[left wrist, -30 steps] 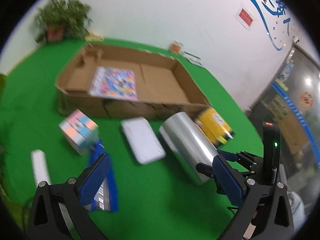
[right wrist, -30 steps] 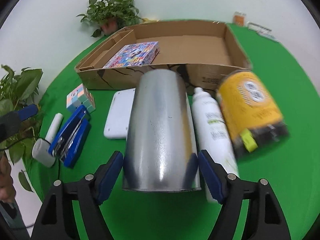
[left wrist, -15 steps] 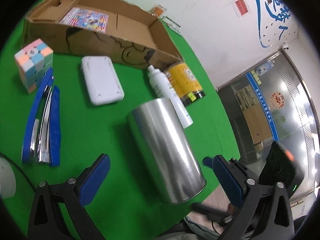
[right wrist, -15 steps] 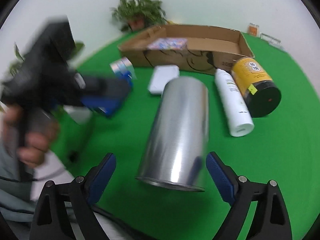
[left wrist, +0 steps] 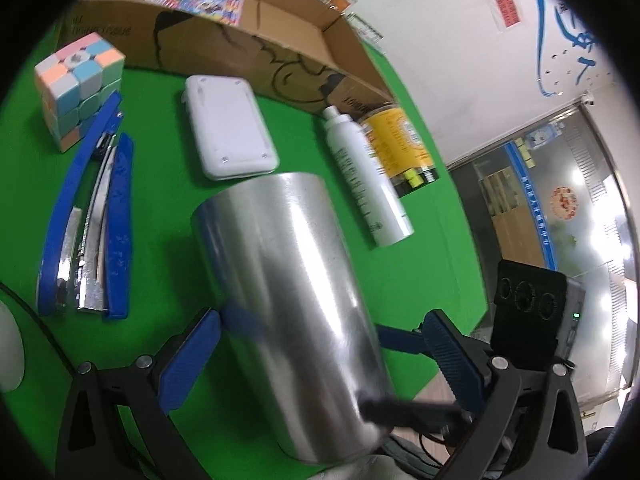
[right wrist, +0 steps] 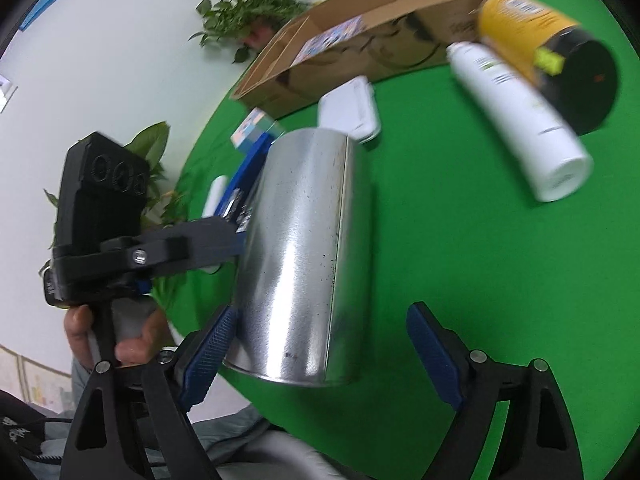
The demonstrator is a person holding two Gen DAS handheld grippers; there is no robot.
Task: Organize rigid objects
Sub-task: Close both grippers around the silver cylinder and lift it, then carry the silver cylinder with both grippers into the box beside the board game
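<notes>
Lying on its side across the green tabletop (left wrist: 152, 208), the big silver metal can (left wrist: 288, 304) fills the lower middle of both wrist views. The left gripper (left wrist: 320, 356) has its blue pads spread wide on either side of the can; it sits between them, and I can't tell for sure whether either pad actually touches.

In the right wrist view the right gripper (right wrist: 324, 356) also straddles the can (right wrist: 308, 256). Its left pad looks right up against the can wall near the bottom rim, the right pad stands clearly off with green showing in the gap. Those jaws are closing, but not clamped.

The rest, from the left view: cardboard box (left wrist: 248, 46) along the top with a colourful puzzle box (left wrist: 200, 0) inside. Pastel puzzle cube (left wrist: 76, 84) upper left, and just beside it the blue stapler (left wrist: 96, 224), hinged open. White flat case (left wrist: 230, 128) in the middle, white spray bottle (left wrist: 364, 176) and yellow jar (left wrist: 400, 144) lying side by side to the right, touching or nearly so.

A person's hand (right wrist: 112, 336) grips the left gripper's handle at the lower left of the right view.
</notes>
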